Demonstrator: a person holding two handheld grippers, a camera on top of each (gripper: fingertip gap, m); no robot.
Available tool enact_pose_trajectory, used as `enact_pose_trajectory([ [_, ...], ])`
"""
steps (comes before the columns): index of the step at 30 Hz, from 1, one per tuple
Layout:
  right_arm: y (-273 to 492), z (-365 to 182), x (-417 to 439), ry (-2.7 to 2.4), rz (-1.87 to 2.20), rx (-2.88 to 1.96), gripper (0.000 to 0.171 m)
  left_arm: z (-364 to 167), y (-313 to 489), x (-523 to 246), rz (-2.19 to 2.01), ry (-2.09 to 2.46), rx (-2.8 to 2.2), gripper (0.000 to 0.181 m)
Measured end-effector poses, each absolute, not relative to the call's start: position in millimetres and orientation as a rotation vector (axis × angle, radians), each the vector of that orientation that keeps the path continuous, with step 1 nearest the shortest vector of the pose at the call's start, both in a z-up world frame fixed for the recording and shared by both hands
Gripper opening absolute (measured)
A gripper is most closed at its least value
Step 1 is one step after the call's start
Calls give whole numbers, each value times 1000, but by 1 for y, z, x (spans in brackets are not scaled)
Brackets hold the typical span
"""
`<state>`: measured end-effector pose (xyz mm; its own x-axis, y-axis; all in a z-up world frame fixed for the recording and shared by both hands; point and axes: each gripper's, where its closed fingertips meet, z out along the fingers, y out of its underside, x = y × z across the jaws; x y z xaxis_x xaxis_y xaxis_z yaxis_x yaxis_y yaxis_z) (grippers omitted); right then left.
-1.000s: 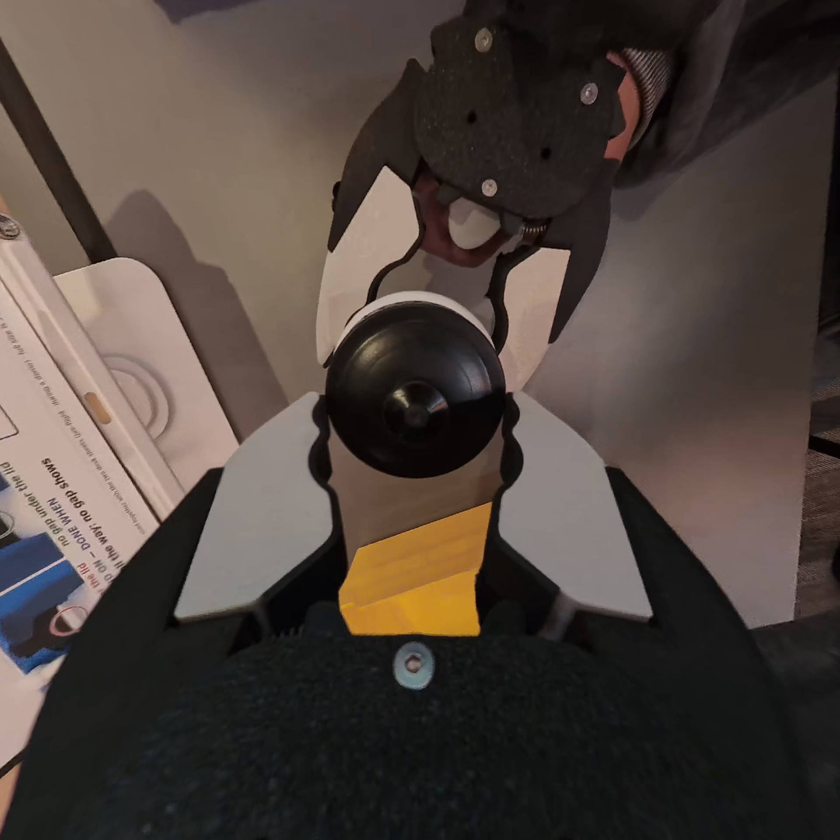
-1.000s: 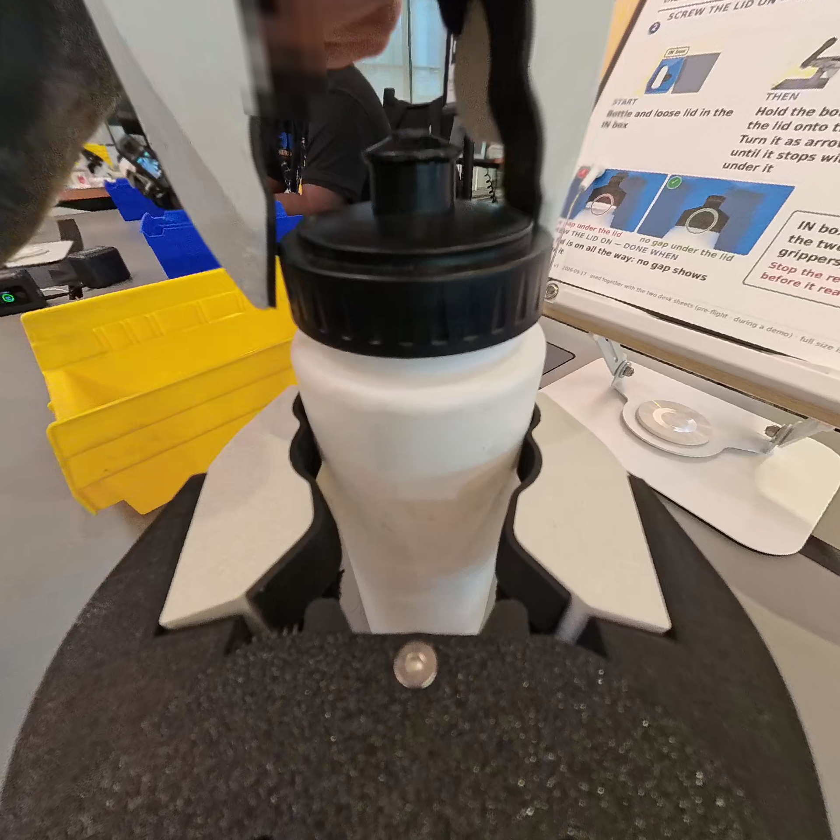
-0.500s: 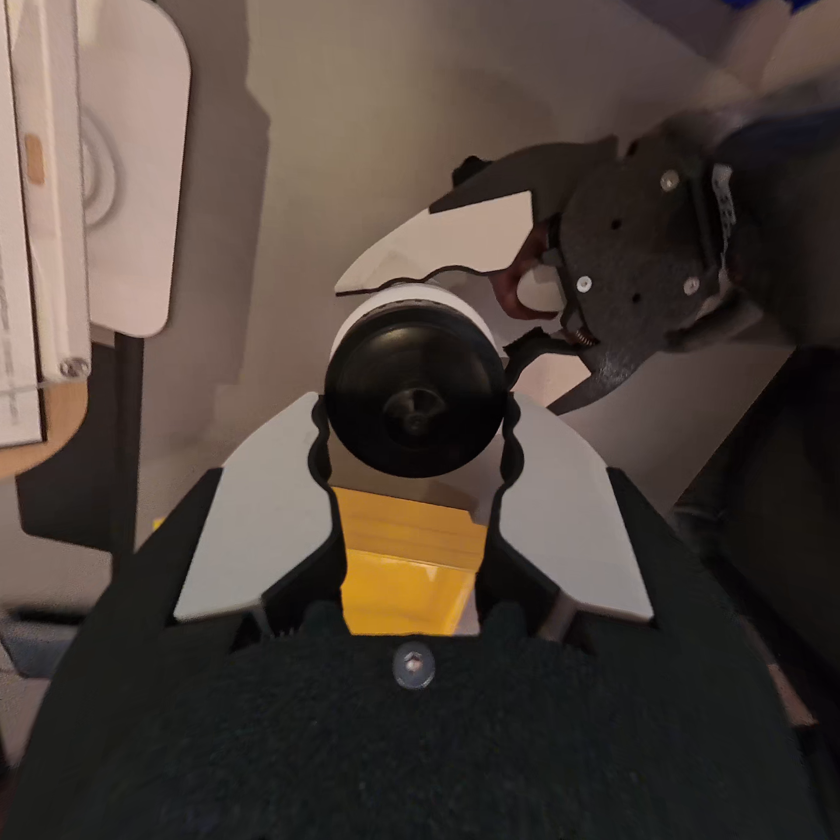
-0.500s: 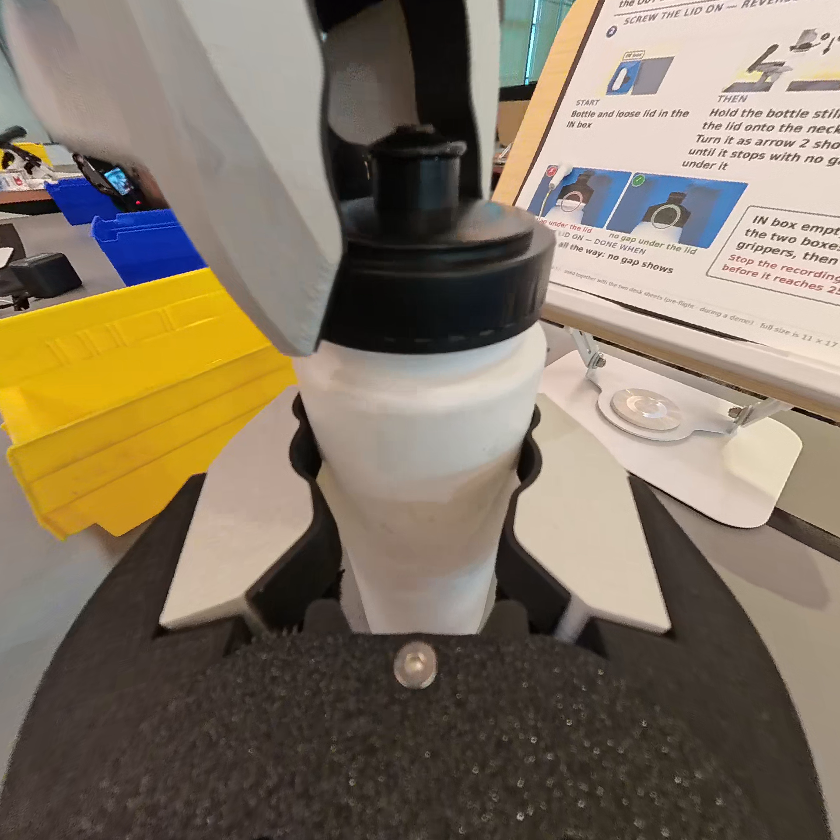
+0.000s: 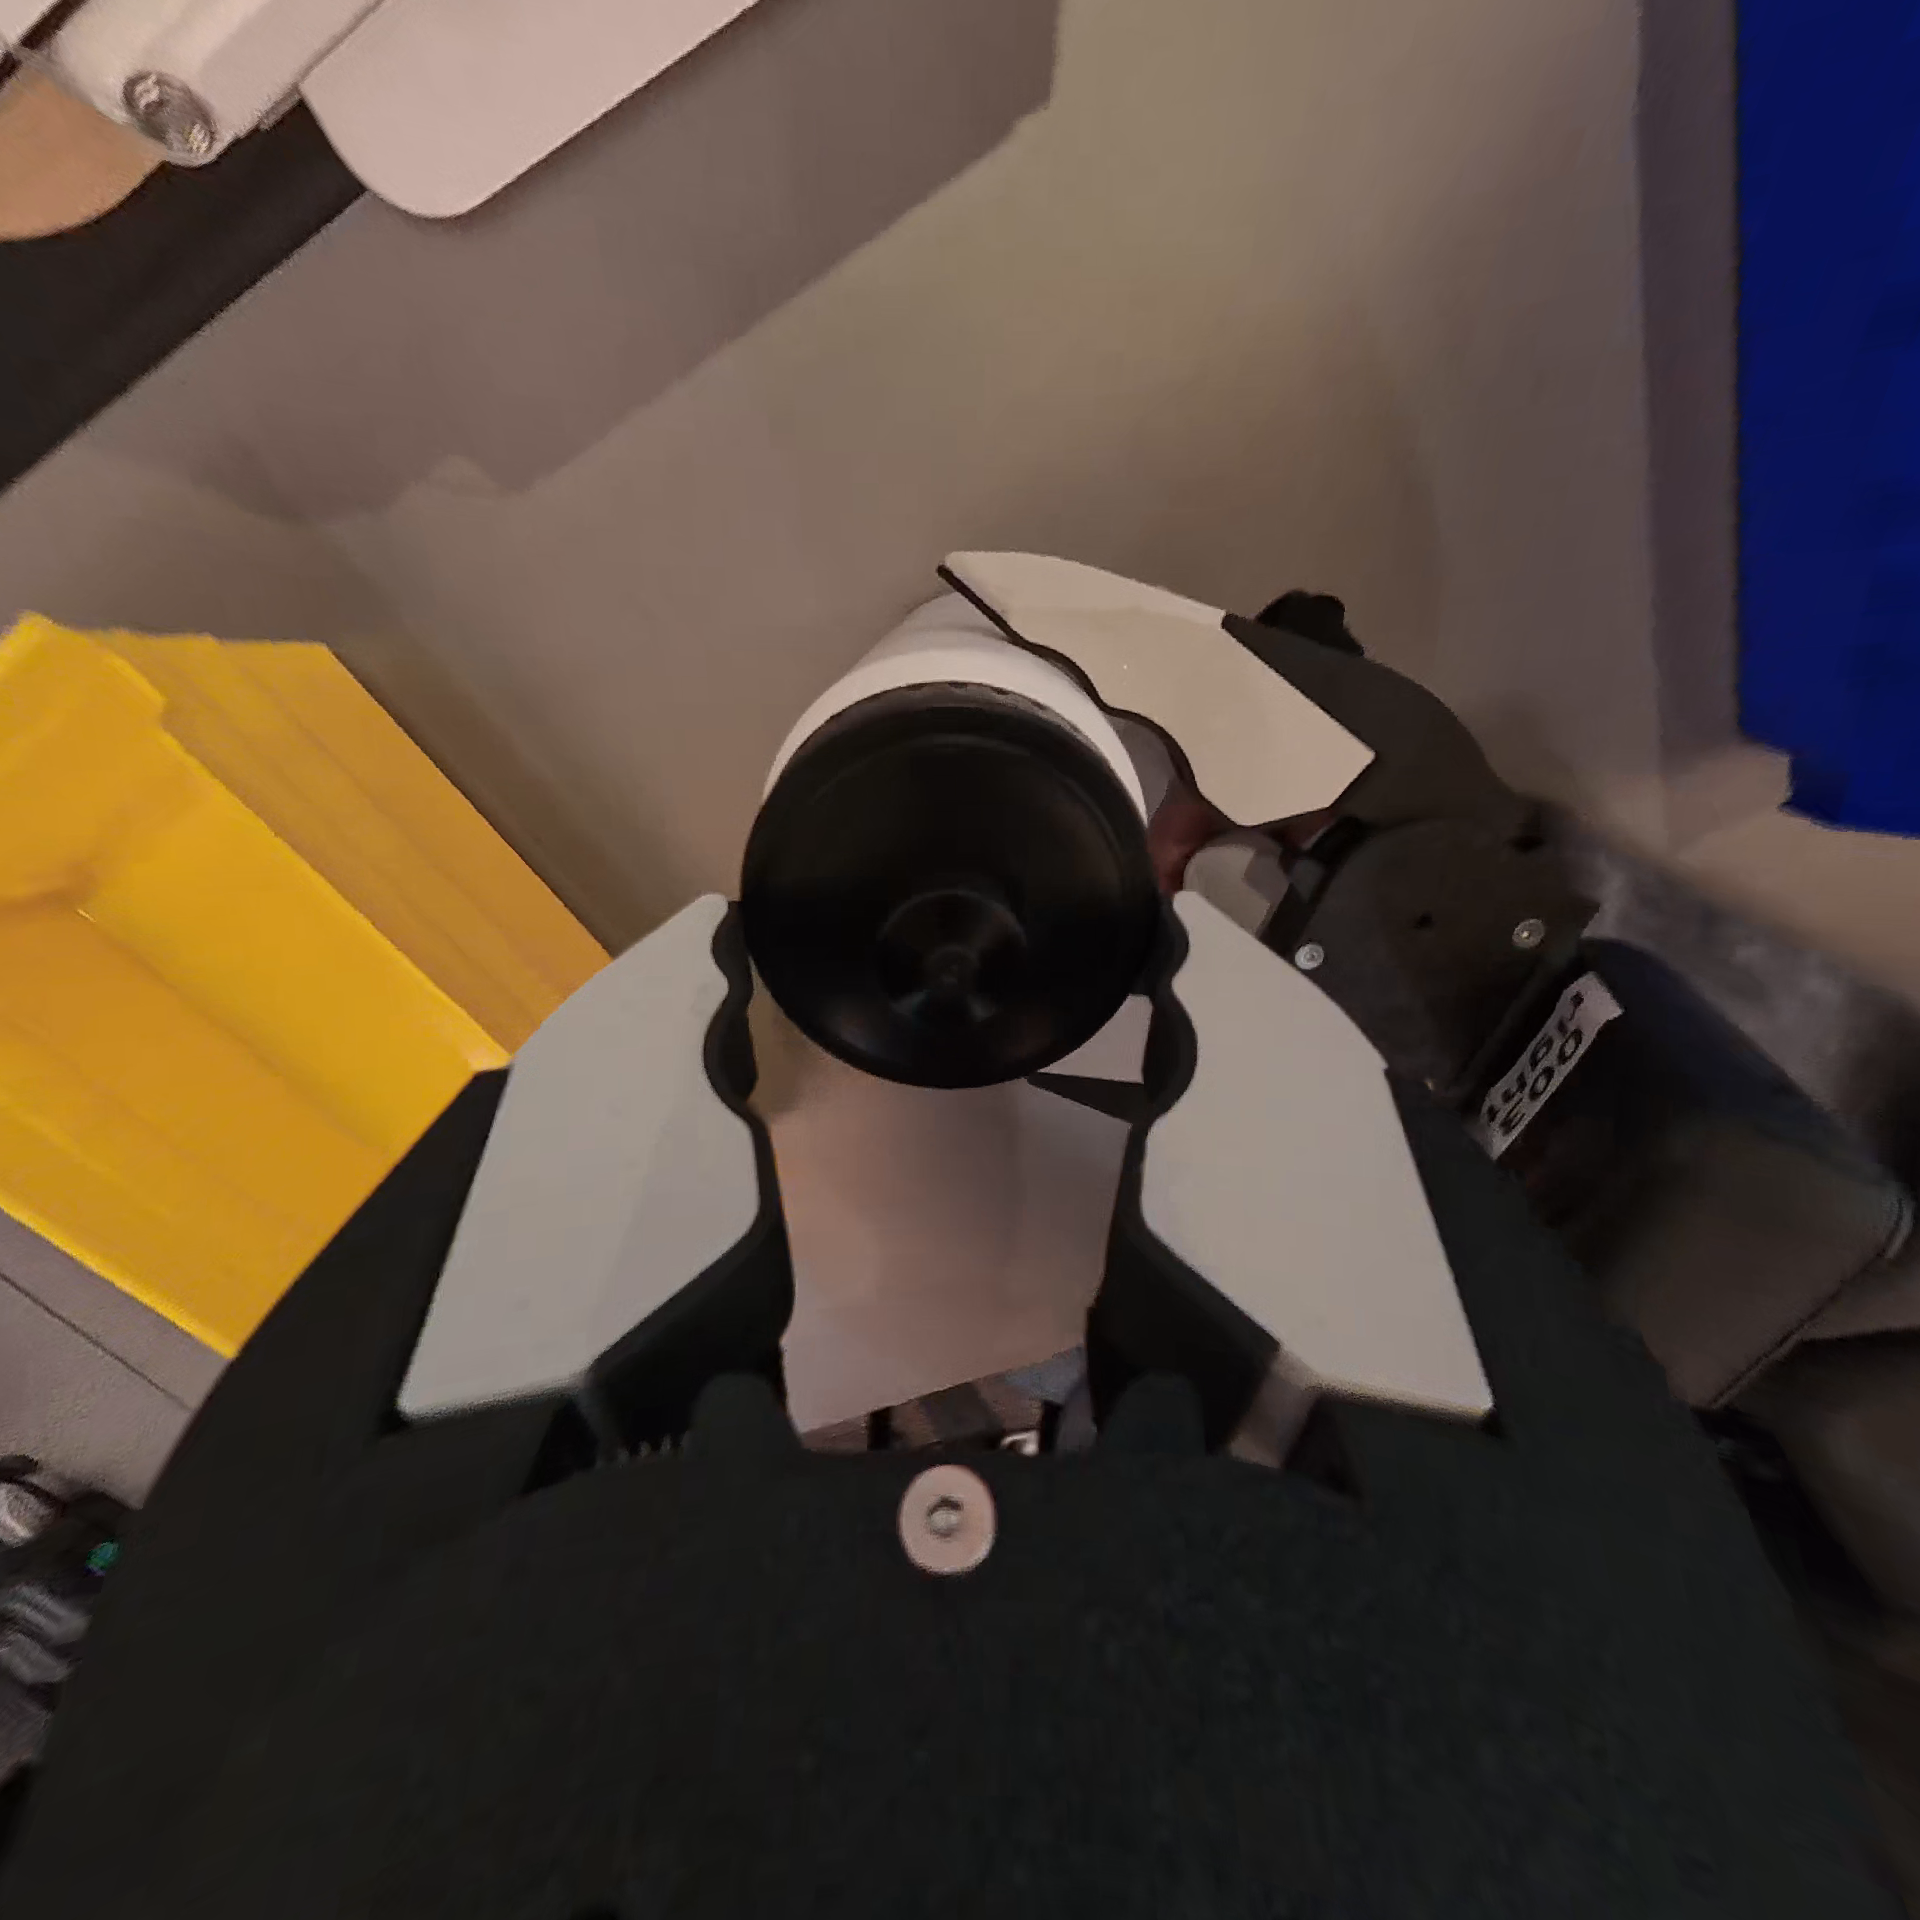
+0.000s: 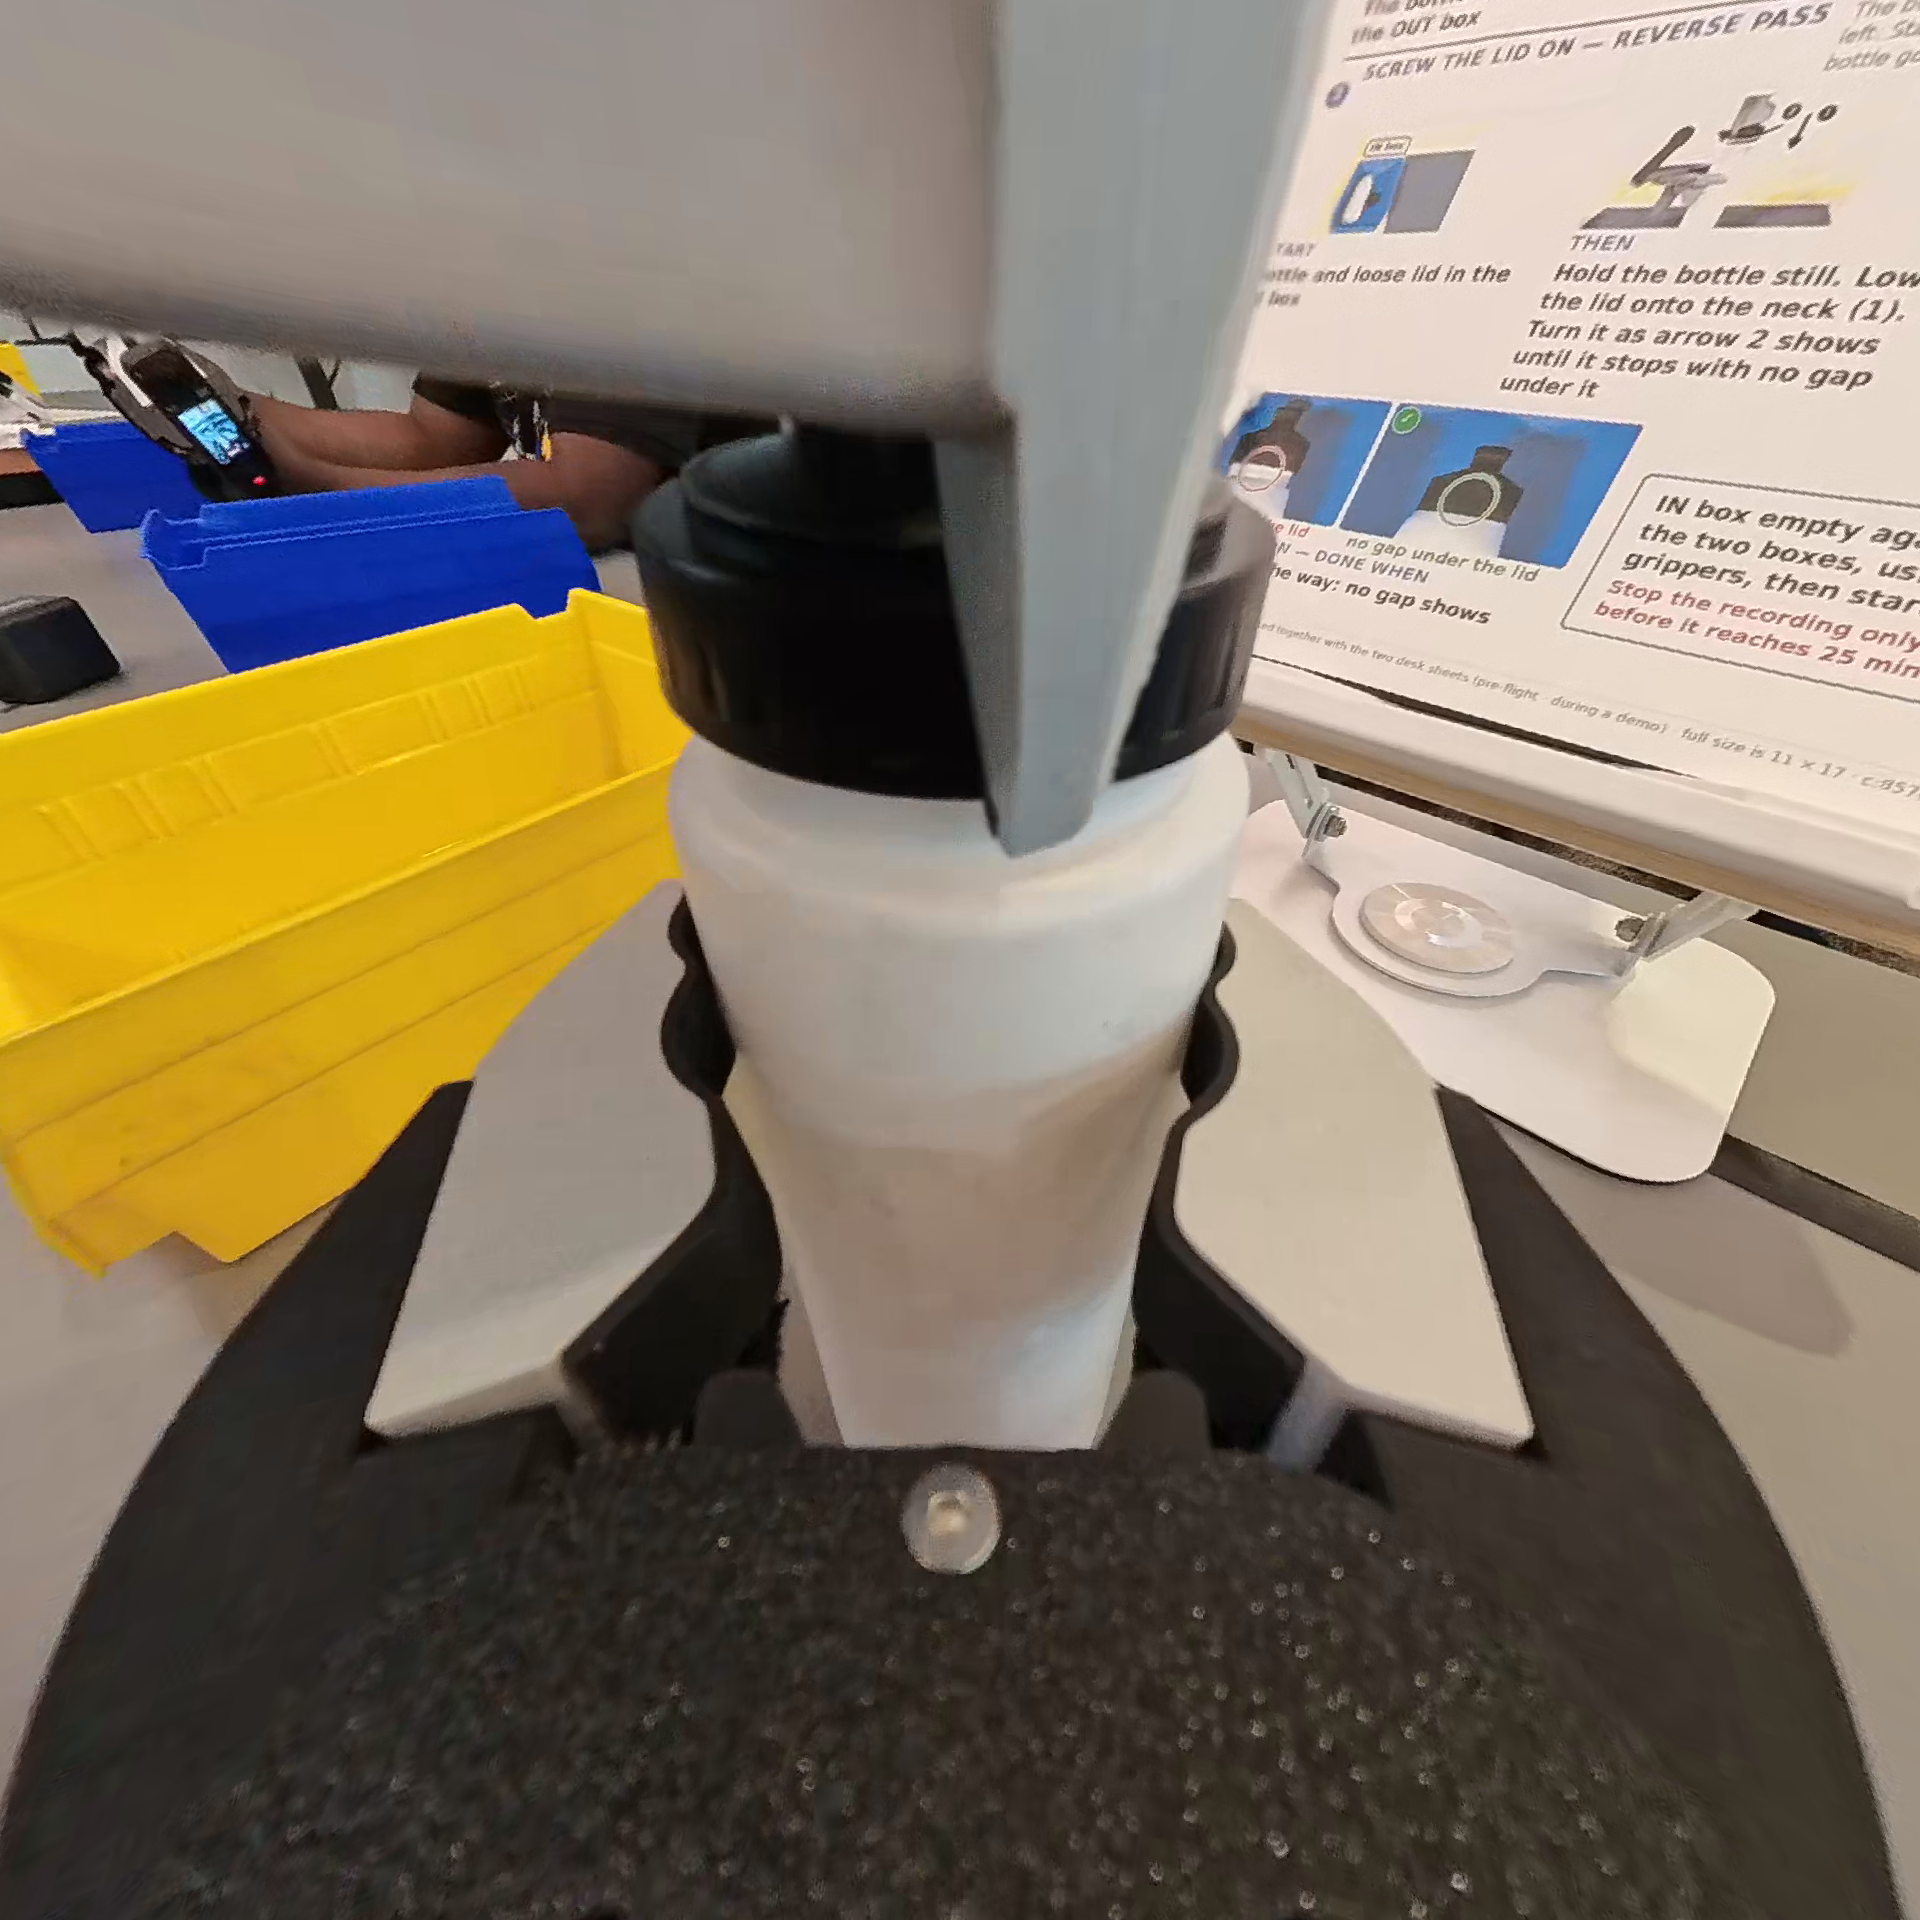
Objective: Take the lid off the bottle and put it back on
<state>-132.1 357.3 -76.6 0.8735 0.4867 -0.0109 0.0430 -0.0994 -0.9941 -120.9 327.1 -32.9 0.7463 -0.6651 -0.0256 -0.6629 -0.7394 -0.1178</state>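
Observation:
A white bottle (image 6: 956, 1018) stands upright with its black lid (image 6: 810, 644) on it, and no gap shows under the lid. My right gripper (image 6: 951, 945) is shut on the bottle's body. My left gripper (image 5: 951, 914) comes from above and is shut on the lid (image 5: 948, 894), with its fingers on the lid's two sides. One of its grey fingers (image 6: 1049, 623) covers the front of the lid in the right wrist view. In the left wrist view, one of the right gripper's fingers (image 5: 1174, 686) shows beside the white bottle (image 5: 904, 655).
A yellow bin (image 6: 291, 883) stands left of the bottle, also seen in the left wrist view (image 5: 208, 987). A blue bin (image 6: 364, 561) lies behind it. An instruction sheet (image 6: 1610, 416) on a white stand (image 6: 1558, 1039) is on the right. A person (image 6: 468, 447) sits far back.
My left gripper has turned about a quarter turn around the bottle's axis while shut on the lid. The right gripper has kept the bottle still.

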Motion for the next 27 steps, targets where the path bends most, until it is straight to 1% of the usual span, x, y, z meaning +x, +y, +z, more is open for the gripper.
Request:
enact_pose_trajectory([
  [3,357,-76,-132,-423,399,-1641,87,-34,326,-120,-33,1034,-2851,73],
  [5,357,-76,-132,-426,409,-1636,87,-36,324,-118,-25,1147,-2830,87],
  [6,357,-76,-133,-429,414,-1634,87,-35,325,-117,-11,1227,-2791,102],
  [7,357,-76,-133,-430,419,-1633,87,-34,328,-117,25,1310,-2732,106],
  [10,357,-76,-133,-435,429,-1632,87,-24,342,-123,114,1570,-2528,109],
  [13,357,-76,-133,-445,444,-1626,87,-16,338,-129,70,1965,-2265,106],
  [15,357,-76,-134,-452,454,-1624,87,-11,325,-131,-42,2191,-2088,94],
  [19,357,-76,-133,-460,460,-1622,87,-11,315,-127,-148,2373,-1961,88],
  [21,356,-76,-133,-462,457,-1619,87,-17,316,-127,-97,2452,-1904,93],
  [24,355,-76,-134,-464,453,-1622,87,-20,322,-126,-44,2529,-1791,97],
  [27,355,-76,-134,-466,449,-1627,87,-16,325,-121,-71,2605,-1662,97],
])
